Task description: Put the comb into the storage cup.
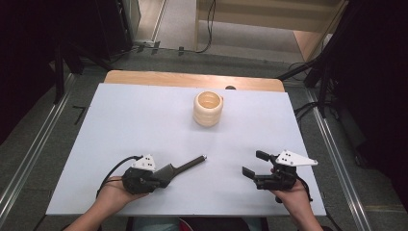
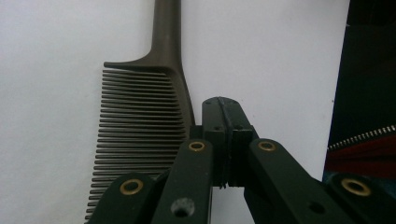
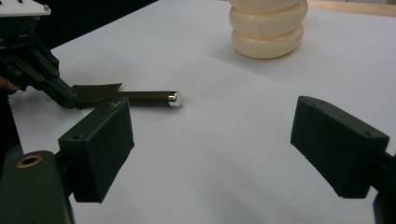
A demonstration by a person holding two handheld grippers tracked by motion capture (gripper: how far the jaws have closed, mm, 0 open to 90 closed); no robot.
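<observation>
A dark brown tail comb (image 1: 190, 163) lies flat on the white table (image 1: 144, 115), its thin handle pointing toward the far right. My left gripper (image 1: 167, 172) rests low over the comb's toothed end. In the left gripper view the jaws (image 2: 225, 109) are shut pad to pad, and the comb (image 2: 140, 116) lies alongside the left jaw, not between the pads. My right gripper (image 1: 255, 163) is held at the near right with its jaws wide open and nothing between them (image 3: 212, 135). The right gripper view shows the comb (image 3: 140, 98) and the left gripper (image 3: 63, 95) at far left.
A cream ribbed cup (image 1: 208, 108) stands upright at the far middle of the table, also seen as the cup (image 3: 267, 28) ahead of the right gripper. A wooden edge (image 1: 192, 79) runs behind the white board. Dark stands and cables surround the table.
</observation>
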